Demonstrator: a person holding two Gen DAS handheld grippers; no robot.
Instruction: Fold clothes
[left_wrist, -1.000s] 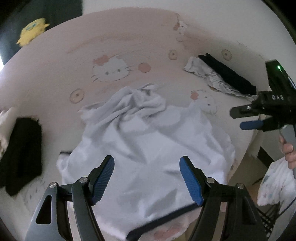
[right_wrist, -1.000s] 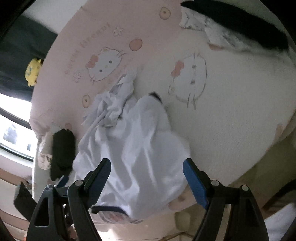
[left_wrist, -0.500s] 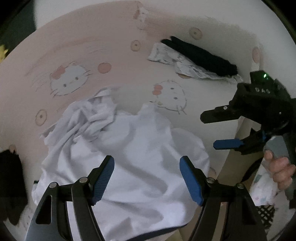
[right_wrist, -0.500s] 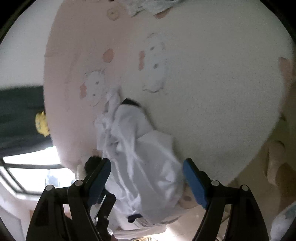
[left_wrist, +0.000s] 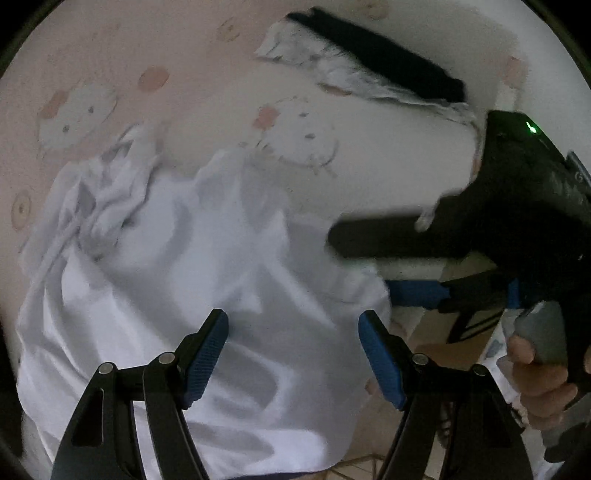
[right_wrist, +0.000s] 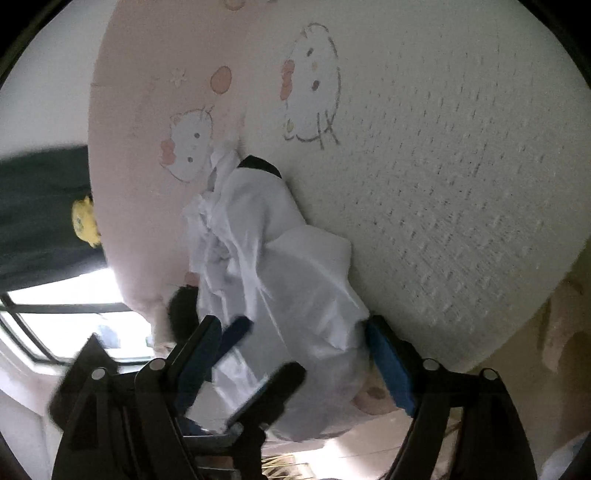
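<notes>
Left wrist view: one white garment (left_wrist: 207, 280), two tools, left (left_wrist: 293, 354) and right (left_wrist: 365, 266), both released.

Left gripper (left_wrist: 293, 354) jaws wide apart; right gripper (right_wrist: 291, 365) jaws spread, hand (left_wrist: 543, 373) gripping handle.

Your crumpled white shirt (left_wrist: 207, 280) lies on the cat-print pink bed (left_wrist: 369, 177), near its front edge; the black-and-white folded clothes pile (left_wrist: 369, 70) sits well behind it, to the right.
</notes>
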